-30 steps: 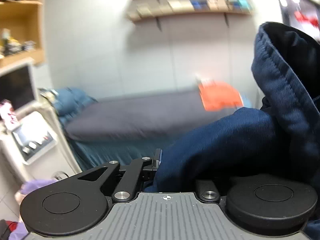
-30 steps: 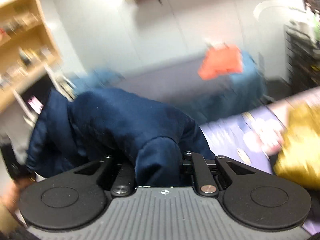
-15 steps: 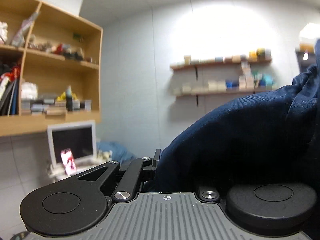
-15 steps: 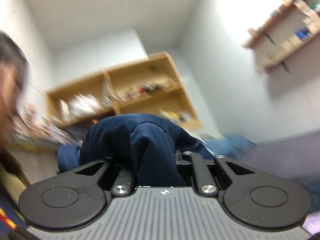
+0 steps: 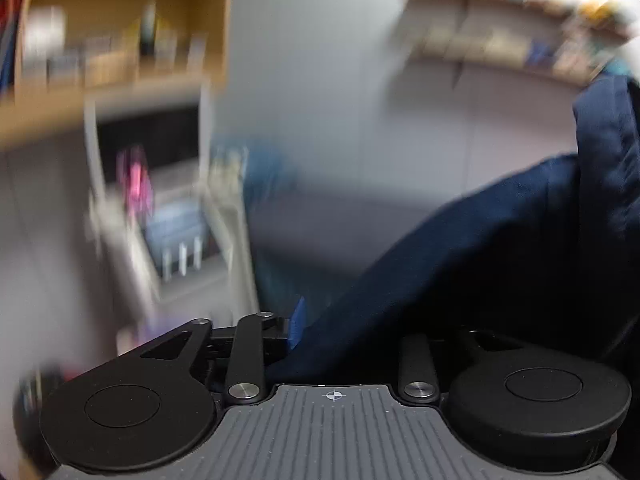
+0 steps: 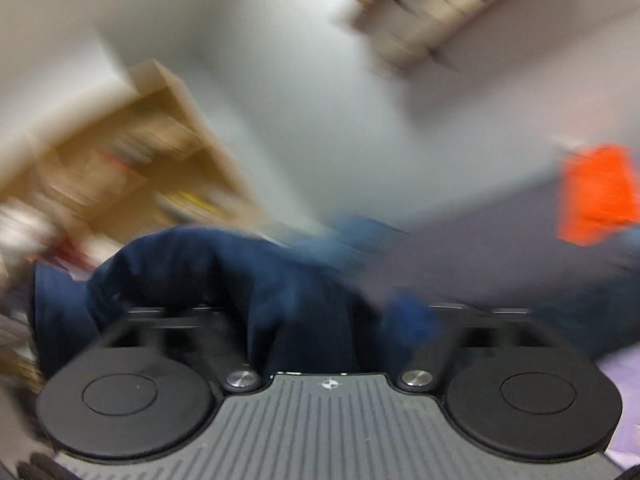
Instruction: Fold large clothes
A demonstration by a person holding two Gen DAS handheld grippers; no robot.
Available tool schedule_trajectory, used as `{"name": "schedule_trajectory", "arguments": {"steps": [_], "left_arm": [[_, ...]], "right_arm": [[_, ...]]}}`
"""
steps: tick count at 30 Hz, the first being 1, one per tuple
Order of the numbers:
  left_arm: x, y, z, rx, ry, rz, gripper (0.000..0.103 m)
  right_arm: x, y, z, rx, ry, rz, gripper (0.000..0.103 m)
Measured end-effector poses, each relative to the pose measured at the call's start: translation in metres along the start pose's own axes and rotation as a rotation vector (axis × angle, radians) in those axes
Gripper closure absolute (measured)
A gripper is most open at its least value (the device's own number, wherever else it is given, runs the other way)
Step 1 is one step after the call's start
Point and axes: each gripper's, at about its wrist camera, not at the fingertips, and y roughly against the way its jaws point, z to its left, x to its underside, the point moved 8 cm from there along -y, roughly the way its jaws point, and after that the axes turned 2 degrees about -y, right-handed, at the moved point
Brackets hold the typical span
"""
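Pale plain wall (image 5: 340, 92). Wooden shelving unit (image 5: 116, 64) at left, cluttered (contents blurred). Two wall shelves (image 5: 492, 48) upper right. Grey-covered bed (image 6: 500, 256) along the wall; orange item (image 6: 596, 196) on it.

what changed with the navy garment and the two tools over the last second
Both tools, left tool and right tool, were clamped on the navy garment; their jaws have just been opening, and the cloth now lies loose between them. Both views swung across the room. The garment remains draped over both tools, and the orange cloth stays on the bed.
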Motion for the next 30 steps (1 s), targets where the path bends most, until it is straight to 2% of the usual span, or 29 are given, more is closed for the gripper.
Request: {"name": "schedule_trajectory", "arguments": {"steps": [2, 3, 4, 6, 8, 9, 11, 14, 17, 20, 22, 27, 30], "left_arm": [[0.065, -0.074, 0.007, -0.082, -0.002, 0.188, 0.000], [0.092, -0.093, 0.012, -0.110, 0.008, 0.225, 0.000], [0.120, -0.107, 0.017, -0.131, 0.025, 0.255, 0.000], [0.167, -0.121, 0.033, -0.149, 0.093, 0.335, 0.000], [0.210, -0.120, 0.054, -0.170, 0.170, 0.405, 0.000], [0.223, -0.111, 0.065, -0.188, 0.202, 0.425, 0.000], [0.248, -0.087, 0.094, -0.229, 0.270, 0.429, 0.000], [0.267, -0.048, 0.139, -0.301, 0.348, 0.402, 0.000], [0.279, -0.011, 0.181, -0.400, 0.391, 0.391, 0.000], [0.286, 0.020, 0.207, -0.473, 0.418, 0.378, 0.000], [0.296, 0.037, 0.215, -0.502, 0.450, 0.384, 0.000], [0.327, 0.065, 0.192, -0.498, 0.514, 0.432, 0.000], [0.352, 0.070, 0.167, -0.466, 0.558, 0.458, 0.000]], "right_arm": [[0.061, -0.055, -0.028, 0.225, 0.130, 0.167, 0.013], [0.092, -0.069, -0.038, 0.295, 0.157, 0.227, 0.017], [0.123, -0.076, -0.049, 0.338, 0.156, 0.284, 0.028], [0.182, -0.076, -0.058, 0.285, 0.079, 0.389, 0.025], [0.222, -0.062, -0.063, 0.240, 0.015, 0.430, 0.018], [0.237, -0.053, -0.065, 0.249, -0.005, 0.439, 0.016], [0.255, -0.035, -0.069, 0.270, -0.018, 0.459, 0.013], [0.261, -0.018, -0.081, 0.280, -0.020, 0.461, 0.011], [0.261, 0.003, -0.091, 0.296, -0.020, 0.464, 0.011], [0.267, 0.015, -0.082, 0.279, -0.018, 0.462, 0.010], [0.271, 0.011, -0.073, 0.244, 0.002, 0.474, 0.010], [0.295, 0.003, -0.024, 0.122, 0.052, 0.534, 0.009], [0.317, 0.003, 0.016, 0.033, 0.176, 0.579, 0.009]]}}
